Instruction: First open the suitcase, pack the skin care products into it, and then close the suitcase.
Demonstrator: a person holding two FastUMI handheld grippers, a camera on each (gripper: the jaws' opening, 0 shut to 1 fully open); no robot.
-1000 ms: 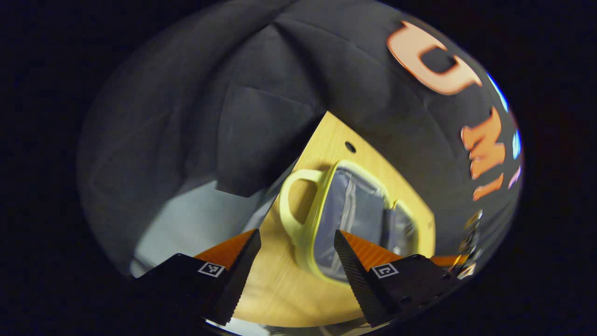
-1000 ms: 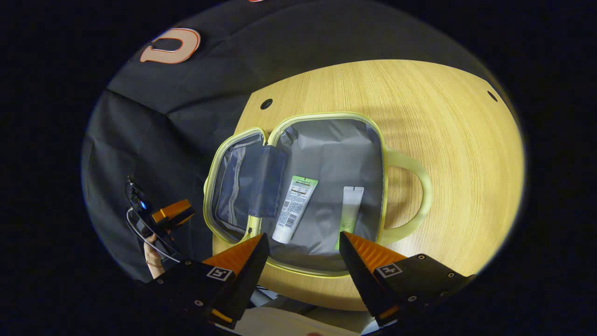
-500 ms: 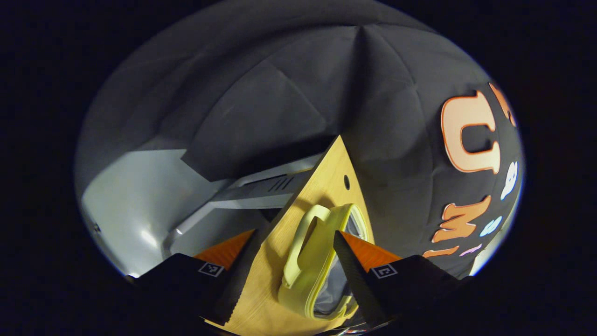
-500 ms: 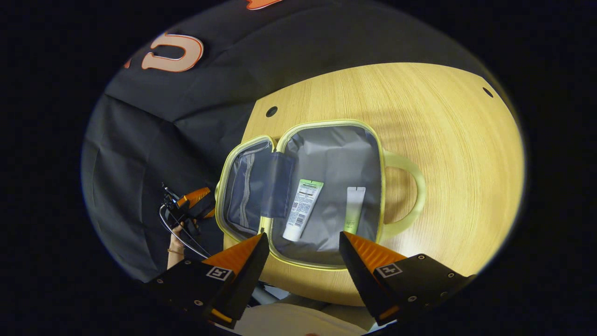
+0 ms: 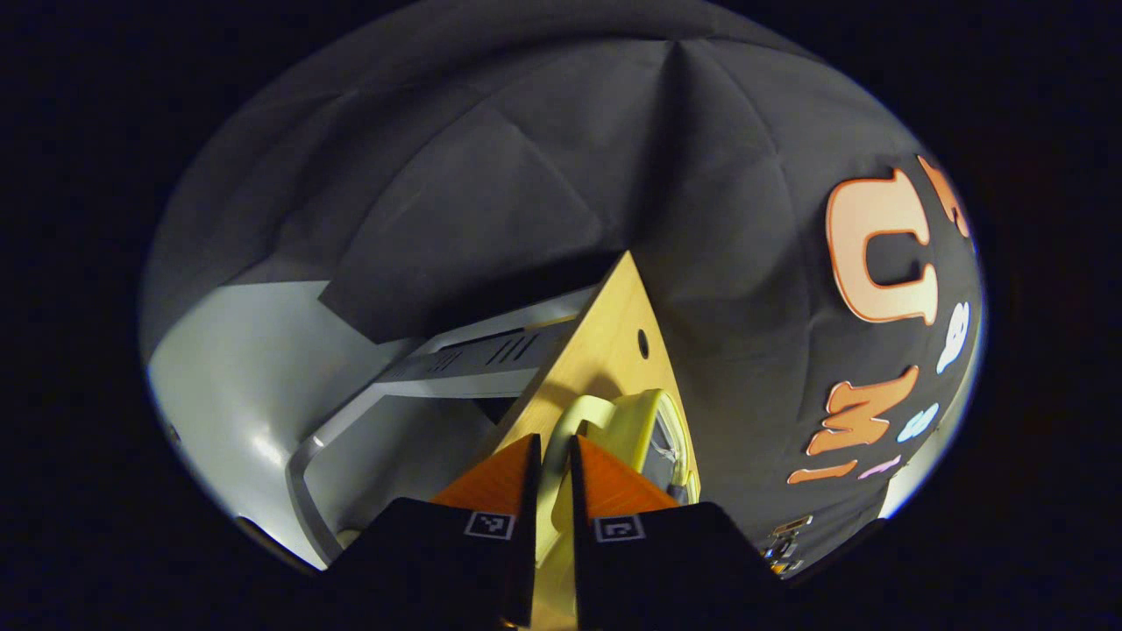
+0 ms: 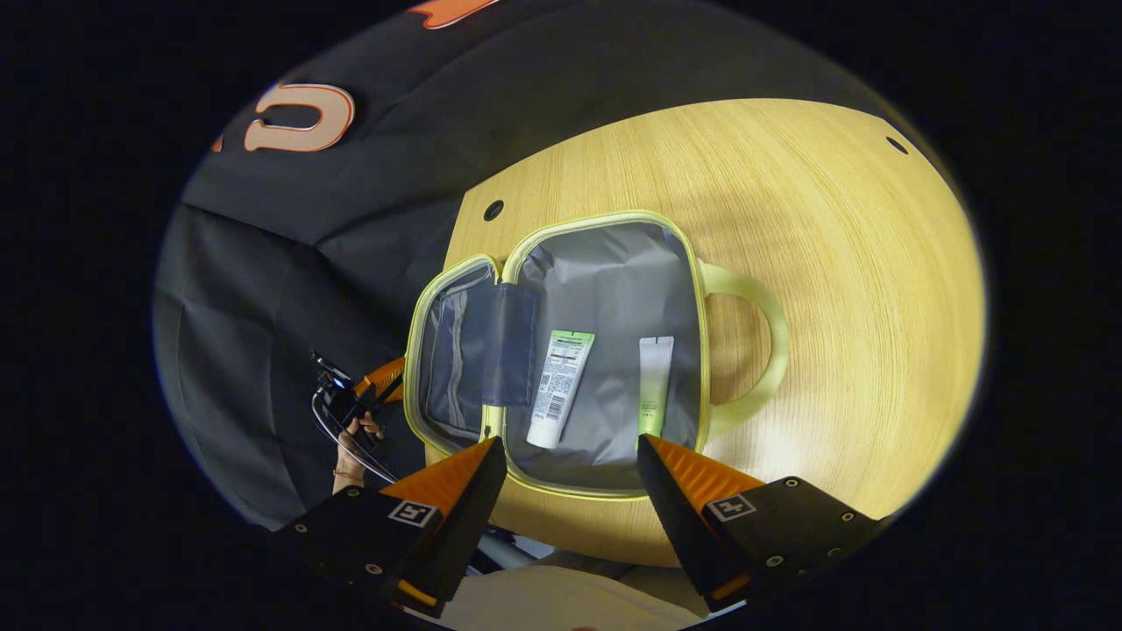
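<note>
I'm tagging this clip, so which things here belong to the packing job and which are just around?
Job:
- suitcase, lying open
- white tube inside it
- pale green tube inside it
- left gripper, fingers nearly closed at the suitcase's edge
- right gripper, open above

Just around:
- wooden table
- grey frame beside the table

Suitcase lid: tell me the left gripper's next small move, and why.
Probably swing the lid up and over the suitcase base. The left gripper has its fingers closed on the lid's pale rim, the white tube and green tube lie inside, and the right gripper hangs open above.
</note>
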